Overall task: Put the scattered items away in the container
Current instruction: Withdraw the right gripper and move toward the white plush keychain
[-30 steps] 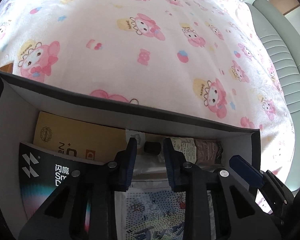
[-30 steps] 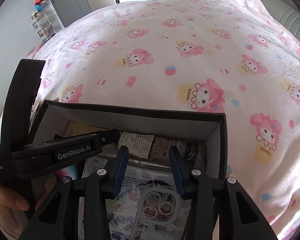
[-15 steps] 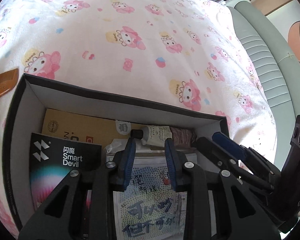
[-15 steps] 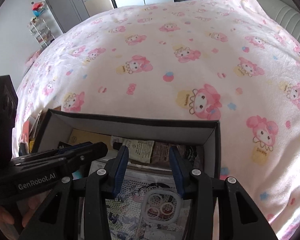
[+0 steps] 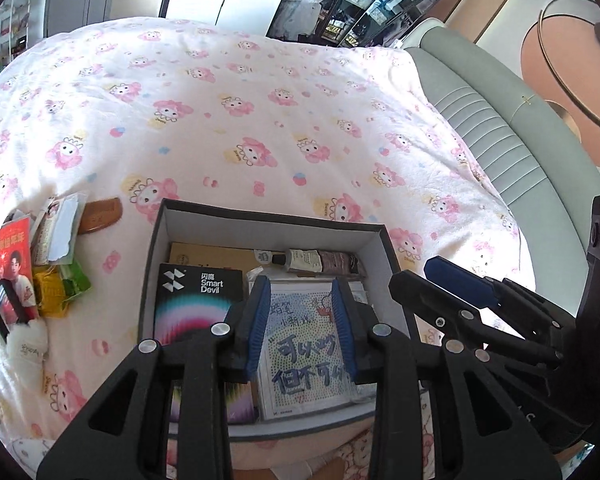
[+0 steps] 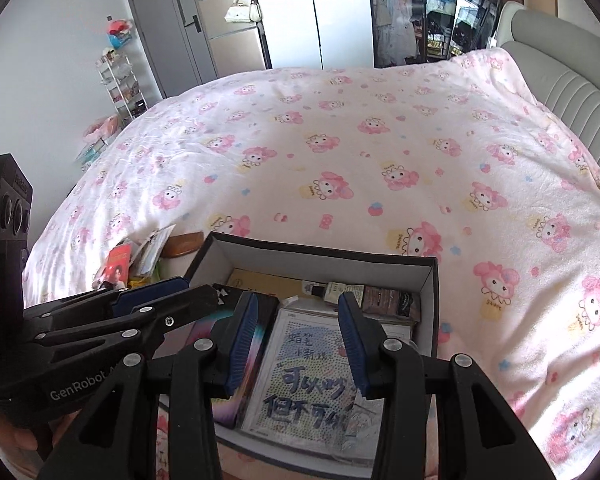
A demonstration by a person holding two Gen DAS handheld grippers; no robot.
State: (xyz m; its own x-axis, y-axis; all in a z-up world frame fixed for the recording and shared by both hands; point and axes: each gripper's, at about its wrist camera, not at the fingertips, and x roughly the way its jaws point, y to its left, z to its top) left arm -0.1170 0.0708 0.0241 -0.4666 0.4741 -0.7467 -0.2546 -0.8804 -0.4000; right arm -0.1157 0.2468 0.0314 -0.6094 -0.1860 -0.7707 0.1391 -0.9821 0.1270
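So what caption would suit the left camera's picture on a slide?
Left gripper, jaws apart and empty, above the dark cardboard box on a pink cartoon-print blanket, small items left outside.

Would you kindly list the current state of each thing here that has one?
left gripper: open, empty, jaws just opening
right gripper: open, empty
box: lidless, partly filled
tube: capped, lying in box
pile of small items: outside box, on bed
wooden comb: outside box
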